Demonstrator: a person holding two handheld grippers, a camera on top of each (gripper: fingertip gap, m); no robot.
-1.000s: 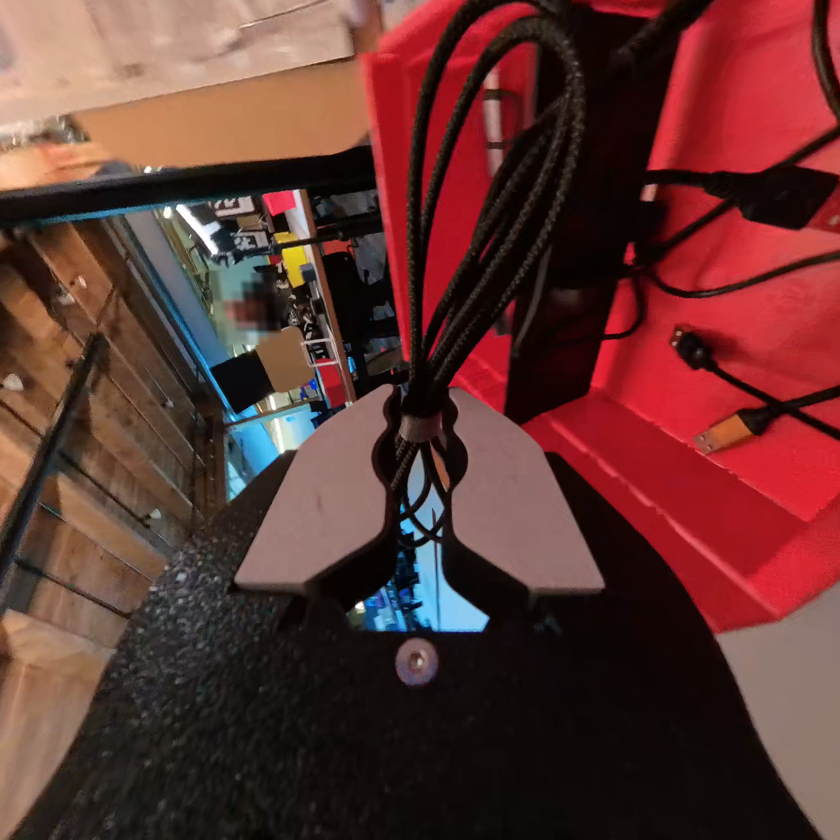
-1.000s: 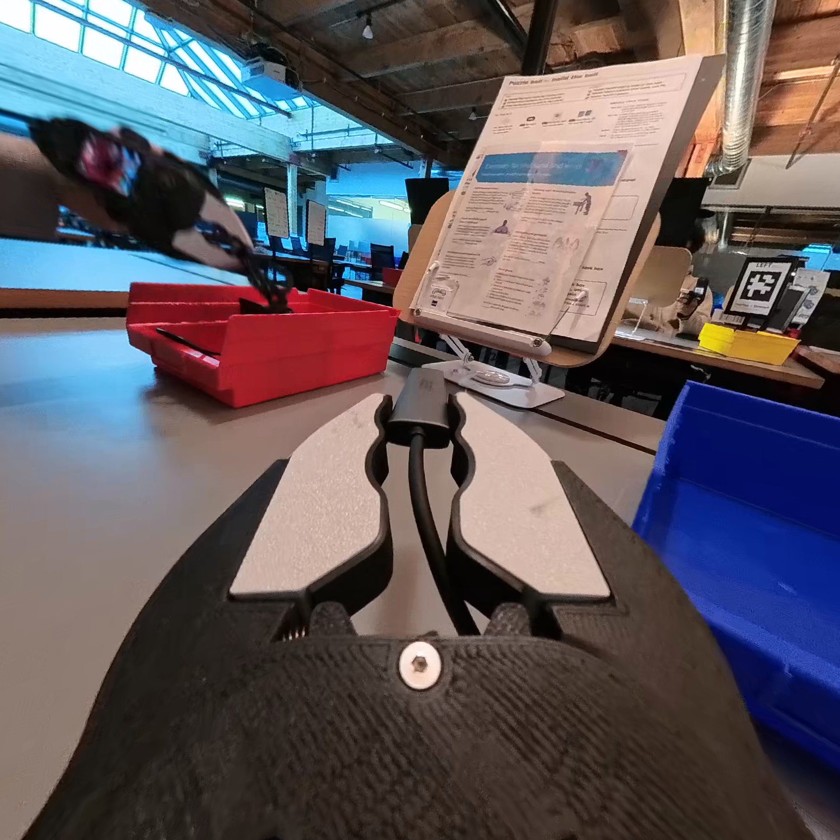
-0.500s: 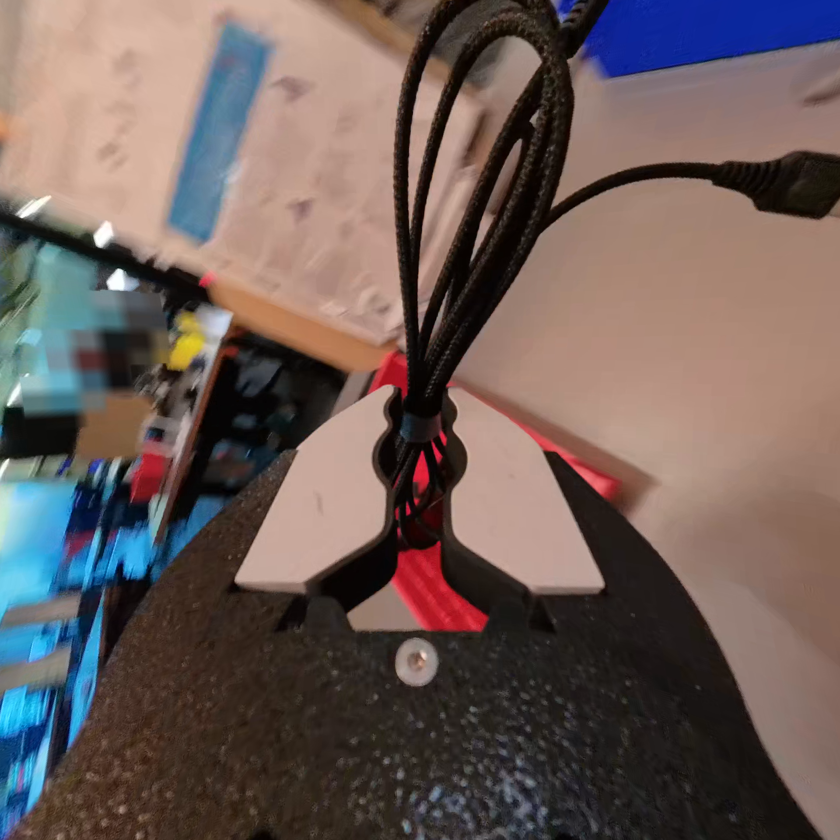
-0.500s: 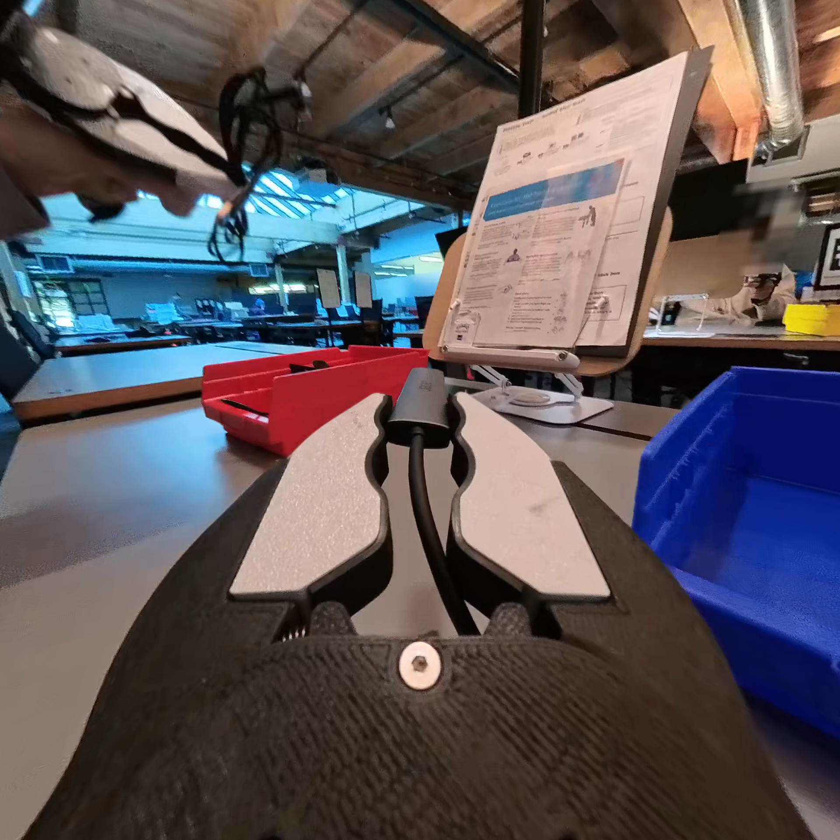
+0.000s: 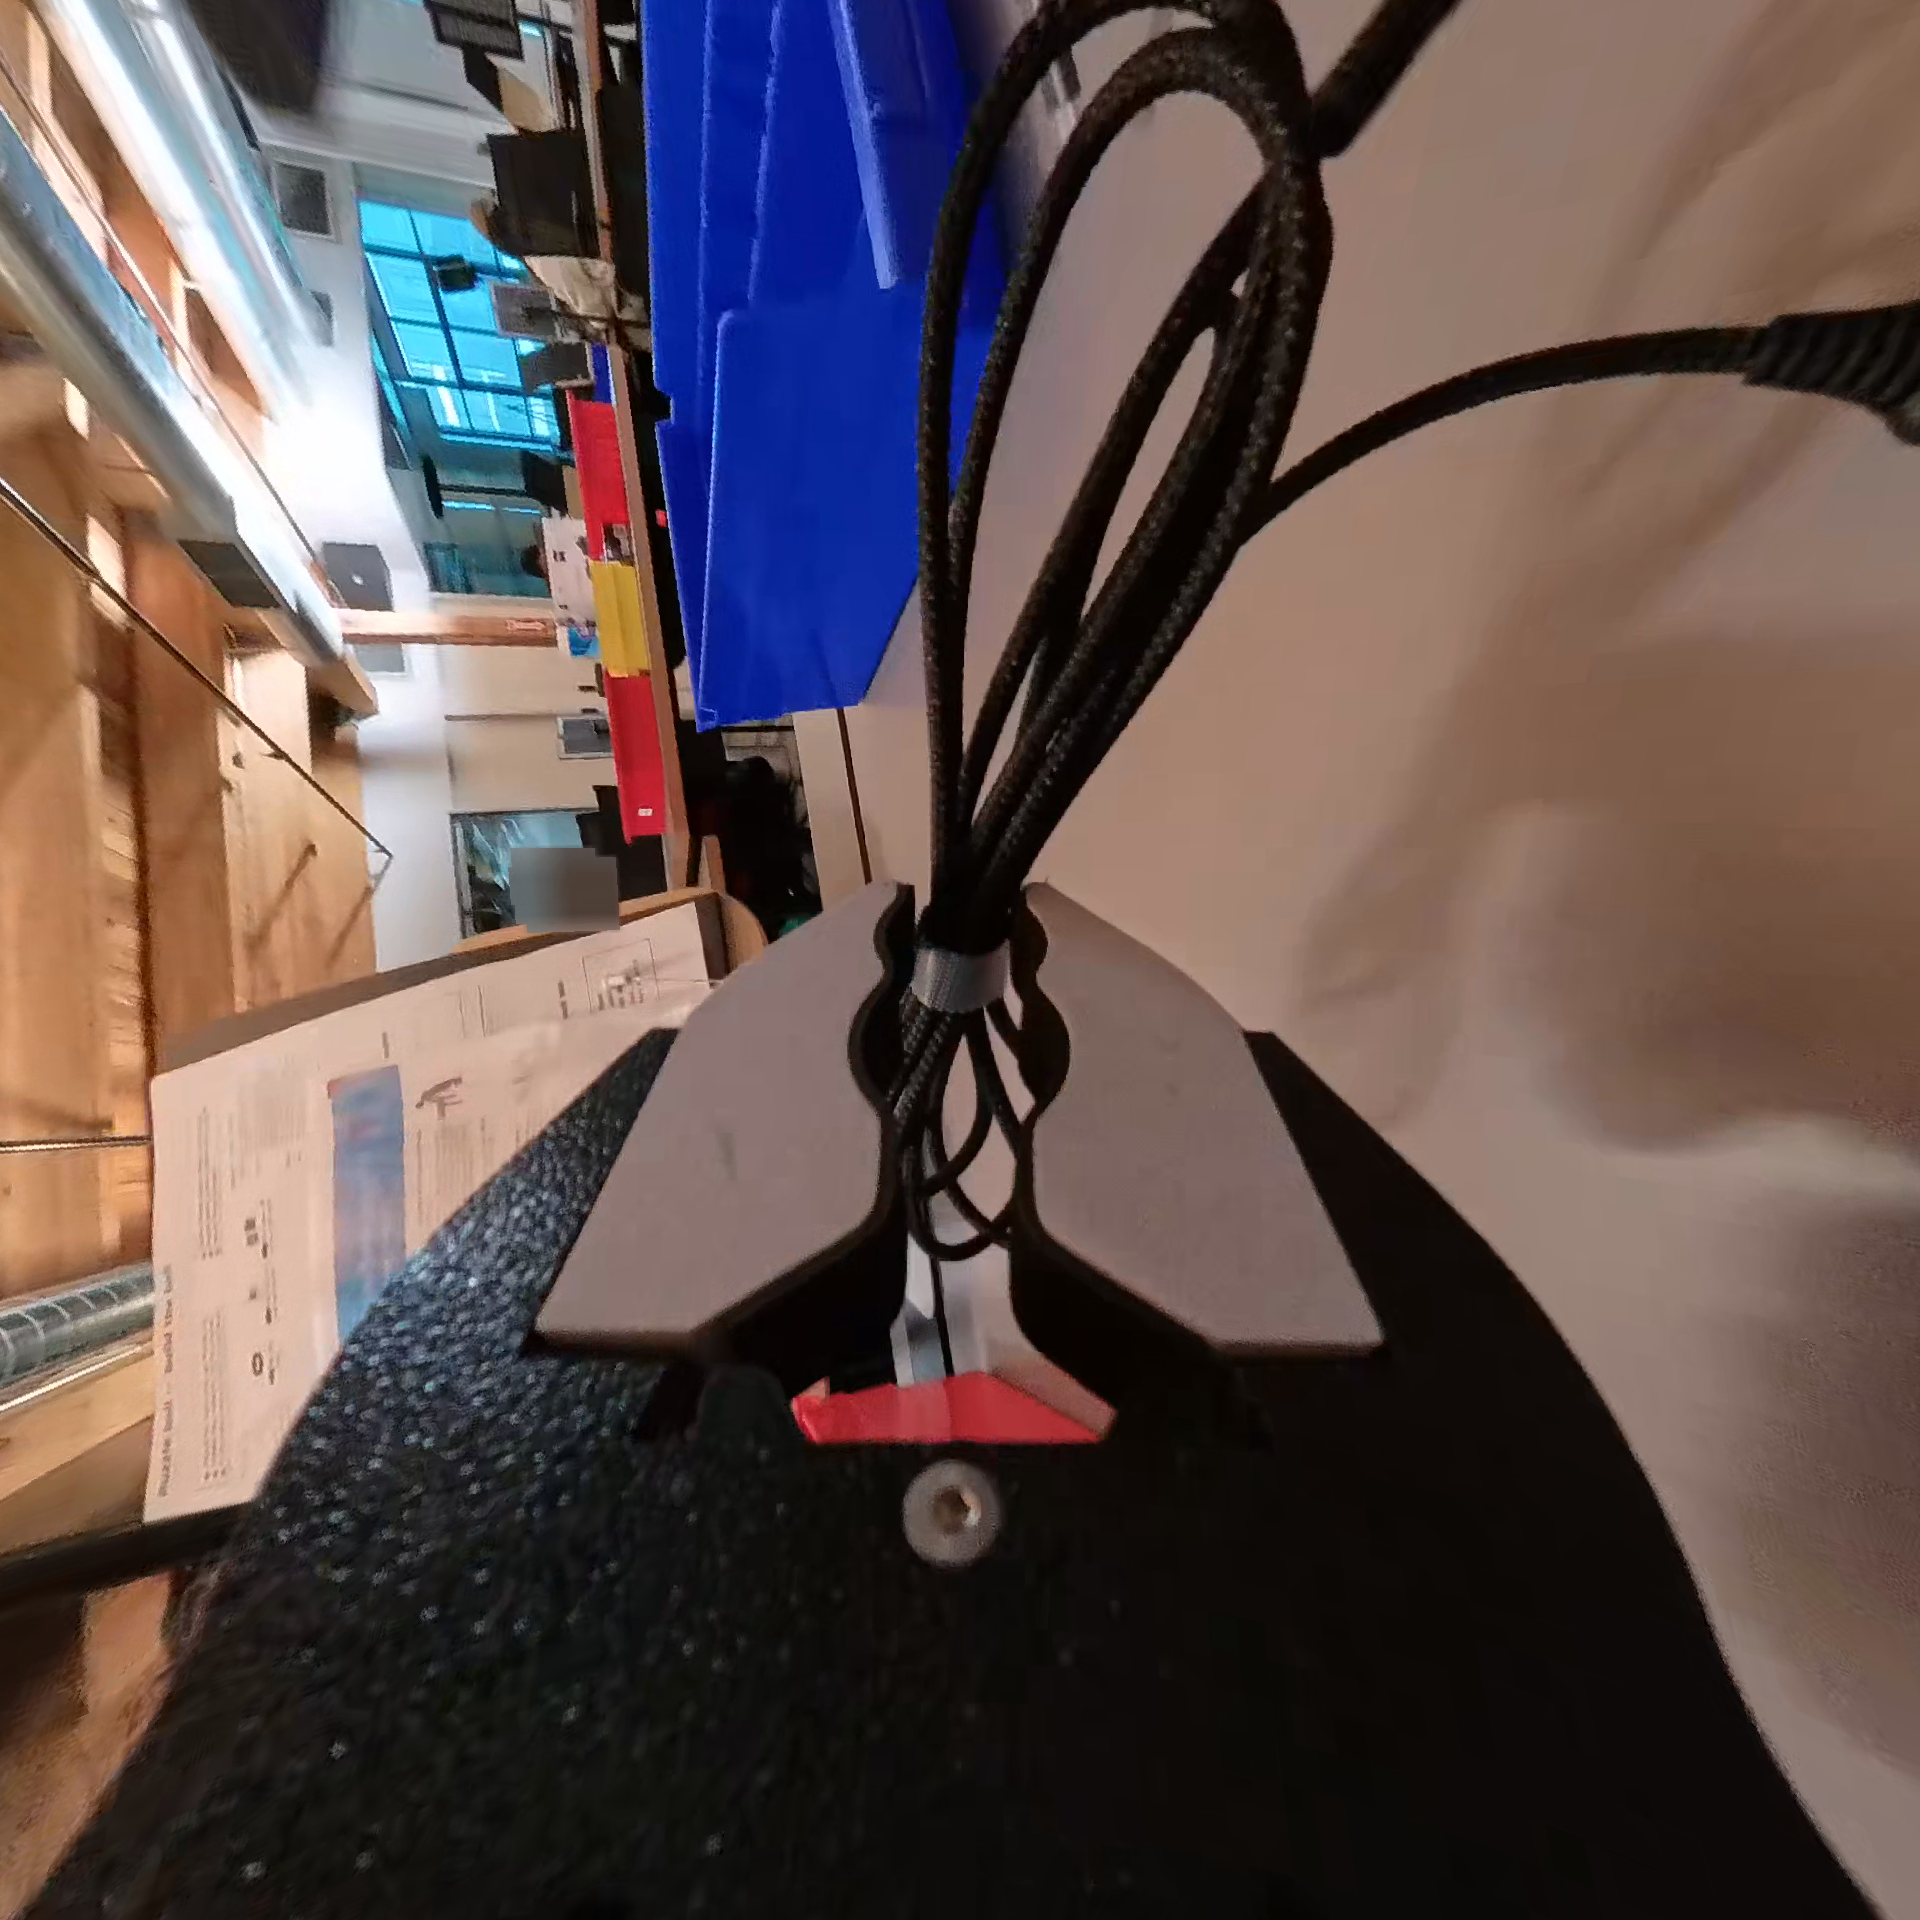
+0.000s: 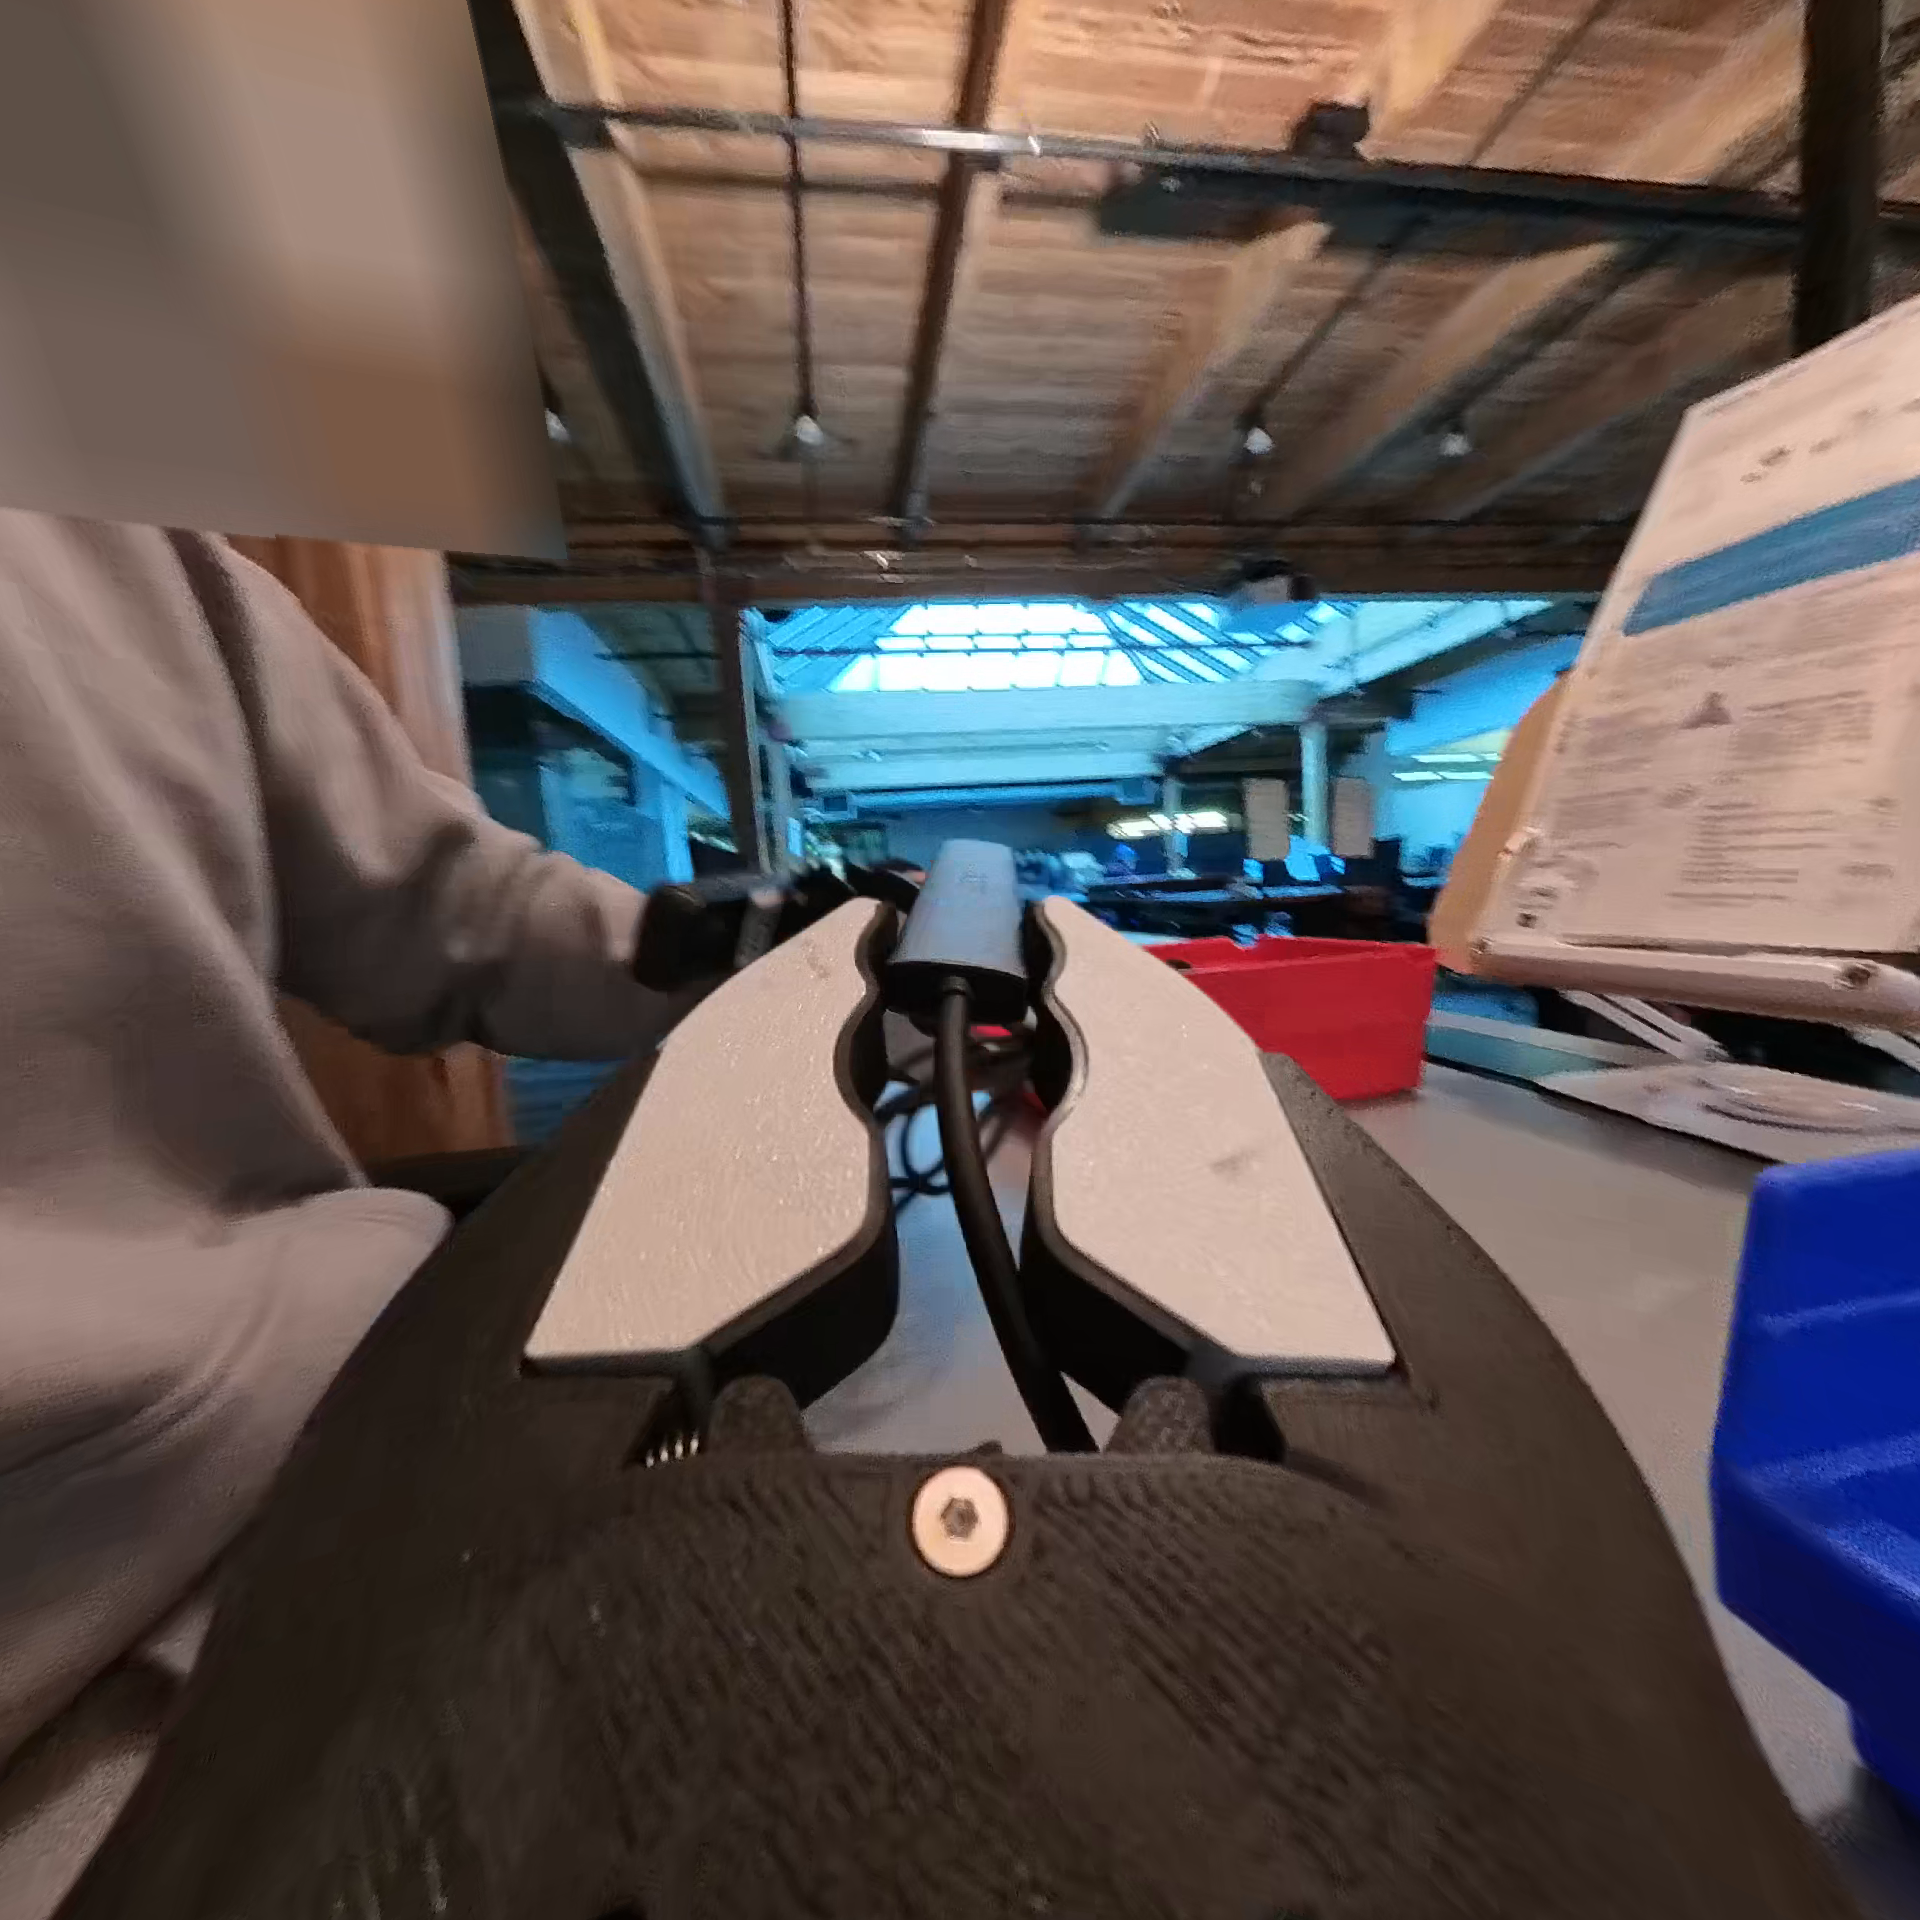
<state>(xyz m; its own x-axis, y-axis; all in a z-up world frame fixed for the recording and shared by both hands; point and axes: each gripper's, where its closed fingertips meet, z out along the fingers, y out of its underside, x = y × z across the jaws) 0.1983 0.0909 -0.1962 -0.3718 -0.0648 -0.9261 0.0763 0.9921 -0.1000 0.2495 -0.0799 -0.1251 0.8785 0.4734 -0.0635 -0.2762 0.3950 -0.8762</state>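
Observation:
My left gripper (image 5: 958, 909) is shut on a bundle of black braided cable (image 5: 1081, 582) tied with a grey band (image 5: 951, 977). The loops stick out past the fingertips, and one strand ends in a dark plug (image 5: 1849, 364) at the right edge. The view is rolled sideways above the grey table (image 5: 1507, 831). My right gripper (image 6: 956, 914) is shut on a dark grey adapter (image 6: 961, 914); its black cord (image 6: 987, 1226) runs back between the fingers. Just beyond the right fingertips, the left gripper's black body (image 6: 727, 925) shows, held by a grey-sleeved arm (image 6: 312, 883).
A blue bin (image 5: 810, 416) stands on the table; it also shows in the right wrist view (image 6: 1829, 1455). A red bin (image 6: 1320, 997) sits farther back, a corner showing in the left wrist view (image 5: 935, 1413). A stand with printed sheets (image 6: 1714, 790) is at the right.
My left gripper has lifted the cable bundle out of the red bin and swung it across toward the blue bin. My right gripper has tilted up and turned left, still holding the adapter.

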